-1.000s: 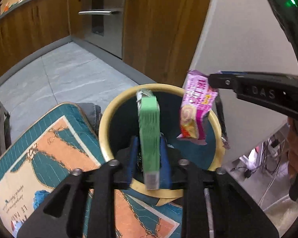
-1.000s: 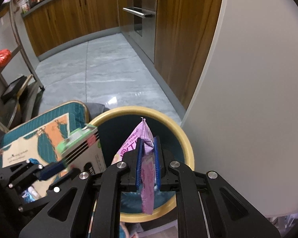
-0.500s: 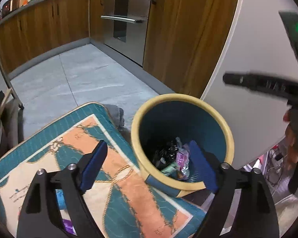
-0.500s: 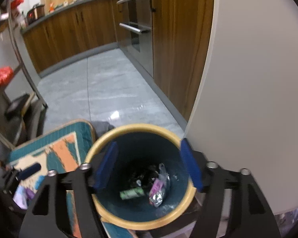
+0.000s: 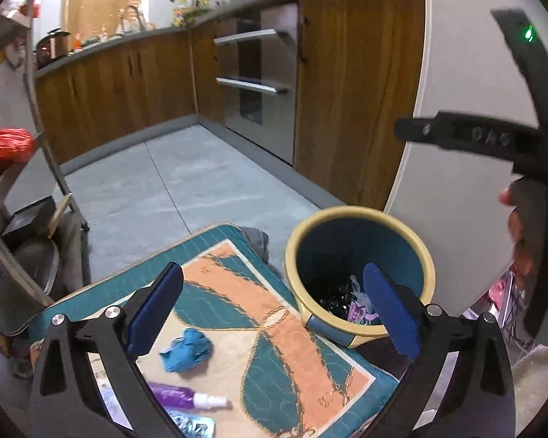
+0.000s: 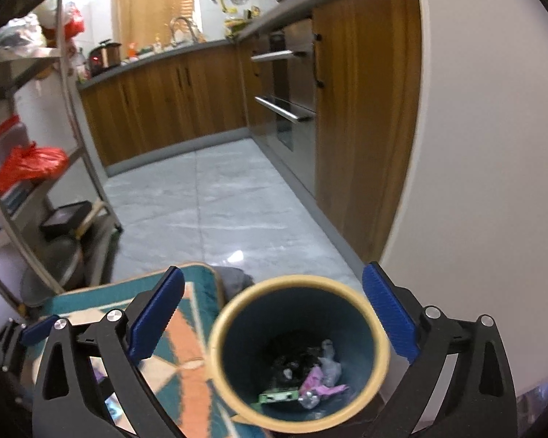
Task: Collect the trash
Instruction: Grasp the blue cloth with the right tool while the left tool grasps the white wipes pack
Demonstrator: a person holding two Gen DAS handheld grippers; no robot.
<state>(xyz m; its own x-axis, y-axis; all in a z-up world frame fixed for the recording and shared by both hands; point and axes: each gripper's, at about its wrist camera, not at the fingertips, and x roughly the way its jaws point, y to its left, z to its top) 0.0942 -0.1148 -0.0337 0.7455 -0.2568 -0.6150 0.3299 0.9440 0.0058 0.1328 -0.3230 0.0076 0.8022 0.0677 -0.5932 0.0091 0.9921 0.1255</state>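
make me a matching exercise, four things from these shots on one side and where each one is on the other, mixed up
Things:
1. green box
2. blue crumpled glove
3. purple spray bottle
4. red plastic bag

Places:
A. on the metal shelf rack
B. inside the bin
C. on the mat, nearer the bin
D. on the mat, nearer the camera

Pairs: 1-B, 2-C, 3-D, 4-A

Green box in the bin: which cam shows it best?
Right wrist. It looks almost straight down into the bin, so the green box lies in plain sight at the bottom, beside the pink wrapper. The left wrist view sees the bin from the side; its right finger blocks the contents, and no green box can be made out.
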